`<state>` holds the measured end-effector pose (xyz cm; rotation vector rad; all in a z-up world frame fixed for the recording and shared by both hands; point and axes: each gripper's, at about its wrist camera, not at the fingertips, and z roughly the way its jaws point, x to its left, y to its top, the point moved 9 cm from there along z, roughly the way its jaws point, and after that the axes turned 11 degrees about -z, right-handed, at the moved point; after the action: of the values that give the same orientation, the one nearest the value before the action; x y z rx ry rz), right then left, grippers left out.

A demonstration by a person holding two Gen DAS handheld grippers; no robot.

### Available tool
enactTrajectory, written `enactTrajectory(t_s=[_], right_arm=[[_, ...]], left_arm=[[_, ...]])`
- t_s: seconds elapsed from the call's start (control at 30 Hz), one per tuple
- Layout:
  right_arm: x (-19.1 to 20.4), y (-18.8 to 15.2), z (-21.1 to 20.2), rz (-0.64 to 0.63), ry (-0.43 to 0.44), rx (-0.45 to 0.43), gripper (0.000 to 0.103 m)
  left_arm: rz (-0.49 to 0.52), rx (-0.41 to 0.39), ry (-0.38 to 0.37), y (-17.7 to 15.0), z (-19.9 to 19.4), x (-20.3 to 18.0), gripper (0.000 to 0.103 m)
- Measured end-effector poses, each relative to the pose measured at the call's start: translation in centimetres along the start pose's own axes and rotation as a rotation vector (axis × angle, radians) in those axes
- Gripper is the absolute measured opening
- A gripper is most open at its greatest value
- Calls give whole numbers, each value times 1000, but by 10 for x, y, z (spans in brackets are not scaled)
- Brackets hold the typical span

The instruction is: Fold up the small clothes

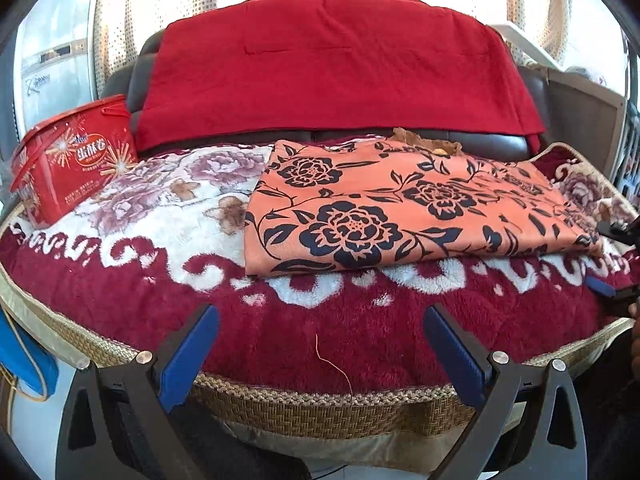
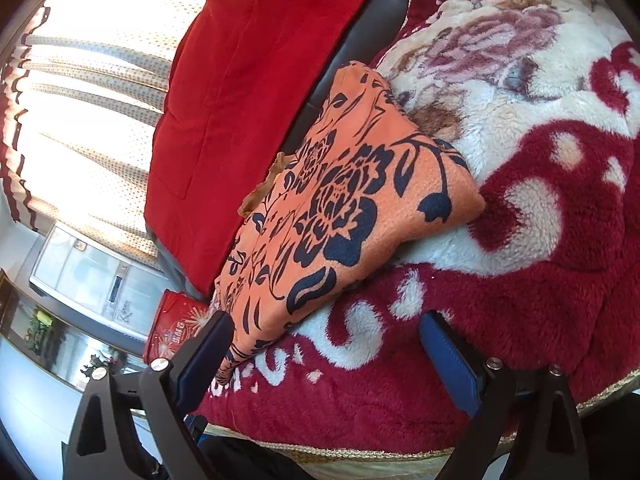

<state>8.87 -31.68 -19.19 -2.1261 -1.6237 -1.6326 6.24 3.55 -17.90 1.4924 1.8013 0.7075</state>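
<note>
On the fleece blanket (image 1: 132, 292) covering the sofa seat, one orange garment (image 1: 400, 208) with a black flower print is recorded, lying flat in a roughly rectangular, already doubled shape towards the right half of the seat, its far edge near the dark backrest. A scrap of brown cloth (image 1: 424, 138) is noted at that far edge; whether it belongs to the garment cannot be told. A red quilt (image 1: 332, 68) is draped over the backrest, and a red tin (image 1: 76, 160) stands on the blanket well apart from the garment, to the left. The left gripper (image 1: 320, 344) is held near the front edge of the seat, short of the garment, its jaws set wide and holding nothing. The right gripper (image 2: 326, 344) is placed at the garment's right-hand end, jaws likewise wide and empty, one blue finger (image 2: 206, 354) just beside a corner of the cloth; contact cannot be confirmed. The step in hand is judged to be an approach for a further fold, the task being partly done. The next move is judged to call for the right-hand edge to be pinched through all its layers and carried over to the opposite edge, while the other end is steadied so that the soft cloth is not dragged across the pile.
</note>
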Motion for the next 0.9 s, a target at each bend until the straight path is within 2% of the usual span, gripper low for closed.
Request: enactTrajectory(t_s=[0.07, 0.2, 0.27, 0.4, 0.57, 0.73, 0.9], right_arm=[[1, 0, 1, -10, -14, -2, 96], [2, 0, -1, -8, -17, -11, 96], [1, 1, -1, -10, -2, -4, 96], [-1, 3, 0, 0, 25, -2, 96], [-2, 4, -5, 16, 40, -13, 96], [-5, 5, -9, 42, 62, -22, 96], [-8, 7, -15, 55, 81, -29, 96]], left_arm=[[-30, -9, -23, 3, -2, 4, 102], [-57, 44, -16, -2, 8, 6, 102], [-61, 38, -14, 0, 10, 2, 102], [-11, 12, -21, 4, 6, -18, 102], [71, 41, -3, -9, 9, -29, 102], [44, 12, -33, 13, 0, -41, 102], [75, -24, -84, 48, 3, -78, 102]])
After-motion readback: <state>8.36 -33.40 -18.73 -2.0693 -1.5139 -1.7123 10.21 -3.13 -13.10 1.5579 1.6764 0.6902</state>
